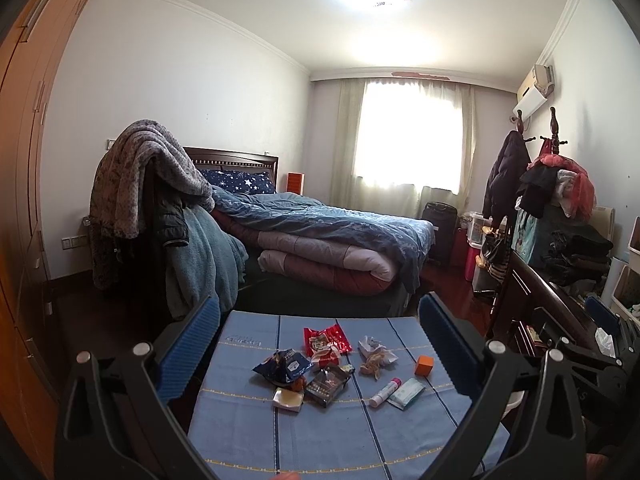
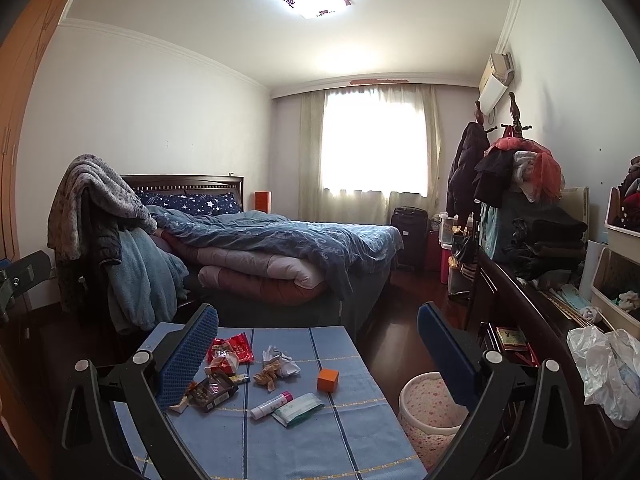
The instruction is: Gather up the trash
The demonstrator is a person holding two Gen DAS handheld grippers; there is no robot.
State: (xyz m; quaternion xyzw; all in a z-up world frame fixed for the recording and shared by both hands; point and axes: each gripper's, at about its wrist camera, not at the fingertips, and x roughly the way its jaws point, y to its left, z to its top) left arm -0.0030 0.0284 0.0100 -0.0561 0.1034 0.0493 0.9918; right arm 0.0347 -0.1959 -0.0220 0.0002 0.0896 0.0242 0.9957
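Observation:
Trash lies on a small table with a blue cloth [image 1: 320, 440] [image 2: 280, 448]: a red wrapper [image 1: 326, 340] [image 2: 234, 350], a blue wrapper [image 1: 282, 366], a dark packet [image 1: 328, 386] [image 2: 212, 392], crumpled paper [image 1: 374, 354] [image 2: 280, 362], a white wrapper [image 1: 288, 400]. A tube [image 1: 384, 392] [image 2: 270, 400], tissue pack [image 1: 406, 394] [image 2: 298, 410] and orange cube [image 1: 424, 365] [image 2: 328, 380] lie beside them. My left gripper [image 1: 320, 336] is open and empty above the table. My right gripper [image 2: 318, 344] is open and empty. A pink-patterned bin [image 2: 428, 412] stands right of the table.
A bed with blue bedding [image 1: 320, 232] is behind the table. A dark dresser [image 2: 520, 320] with clothes and a plastic bag [image 2: 604, 364] is on the right. A clothes-draped chair [image 1: 160, 220] is at the left, by a wardrobe [image 1: 20, 160].

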